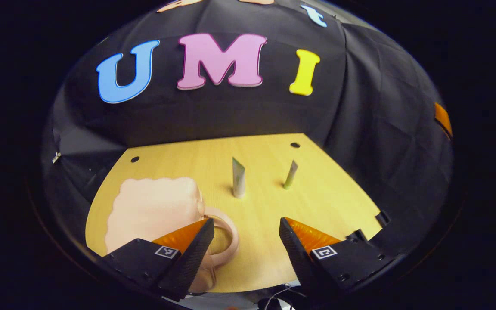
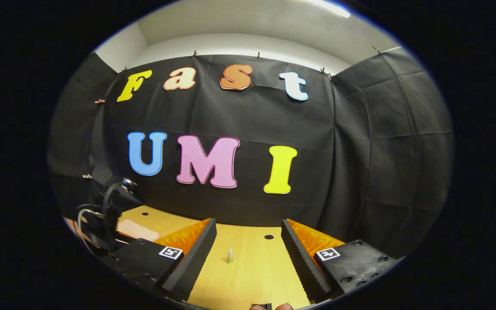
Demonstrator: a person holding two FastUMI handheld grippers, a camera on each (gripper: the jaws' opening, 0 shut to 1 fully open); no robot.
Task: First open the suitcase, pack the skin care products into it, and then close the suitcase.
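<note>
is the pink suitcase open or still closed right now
Closed. In the left gripper view the suitcase lies flat on the table, shell in one piece, handle toward the camera, no gap or inside showing.

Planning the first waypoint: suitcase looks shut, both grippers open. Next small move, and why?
Probably ease the left gripper down-left onto the pink suitcase by its handle. The case lies closed, both tubes stand untouched on the table, and the jaws are open.

Black gripper bodies, square tag markings, screws, ridged fingers.
</note>
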